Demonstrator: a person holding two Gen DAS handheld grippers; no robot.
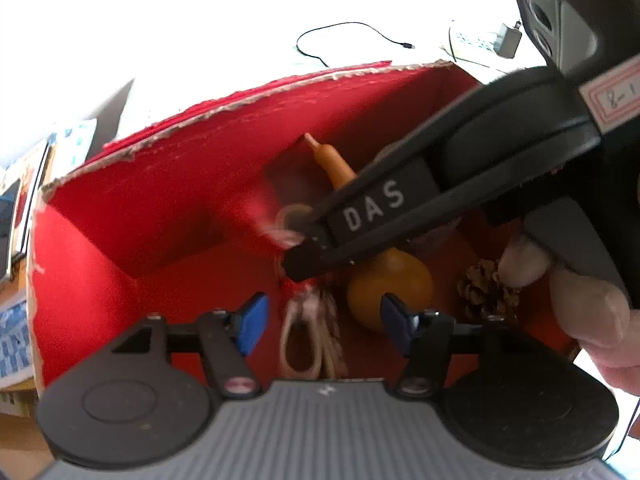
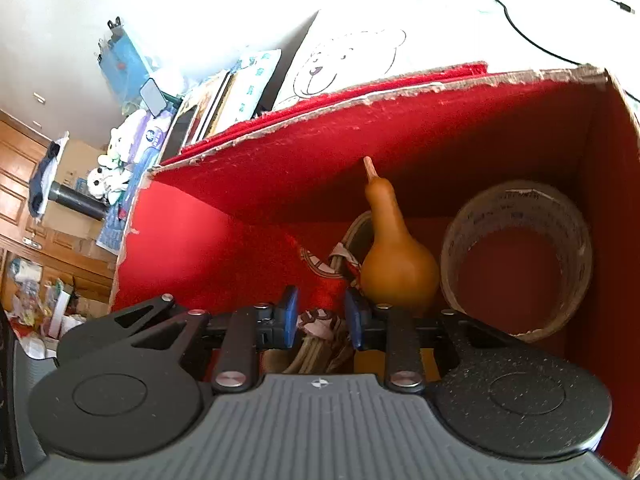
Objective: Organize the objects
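Already, most of the things are sitting inside the red box (image 2: pixel 400 168): the orange gourd (image 2: pixel 396 264) is standing on the box floor with its stem pointing up toward the far wall, the tape roll (image 2: pixel 516 256) is lying just beside it toward the right wall, and a pine cone (image 1: pixel 484 292) is resting near the gourd in the left wrist view. A red-and-white item with pale cords (image 2: pixel 324 332) is lying at the near side of the gourd.

The right gripper (image 2: pixel 320 320) is reaching down into the box, its blue-padded fingers (image 2: pixel 290 316) standing only narrowly apart around that corded item; whether they are actually pinching it or just bracketing it cannot be told. The left gripper (image 1: pixel 320 324) is hovering over the box with its fingers (image 1: pixel 252 322) spread wide and holding nothing.

Judging from this, the task is looking well advanced: several objects are in the box, and the corded item seems to be the piece currently being placed or adjusted. What remains outside the box is not showing clearly.
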